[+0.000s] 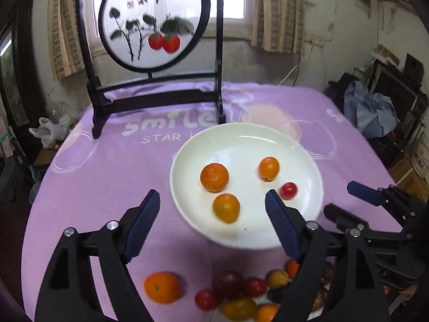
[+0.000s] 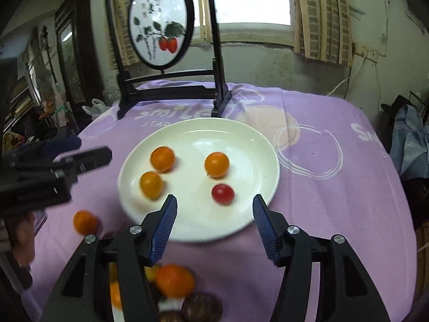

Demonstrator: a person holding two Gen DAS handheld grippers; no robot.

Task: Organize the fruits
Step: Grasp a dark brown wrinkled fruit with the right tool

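Purple cloth (image 1: 88,177) covers the counter, with a white plate (image 1: 241,139) holding three orange fruits and a cherry tomato (image 1: 288,190). Left claw (image 1: 213,225) and right claw (image 2: 214,225) both hang spread and empty. A loose orange (image 1: 162,287) lies below the left claw, nearer to it than to the right.

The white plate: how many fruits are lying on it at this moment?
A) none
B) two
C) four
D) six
C: the white plate holds three orange fruits and one small red fruit; the other fruits lie off the plate, nearer the camera.
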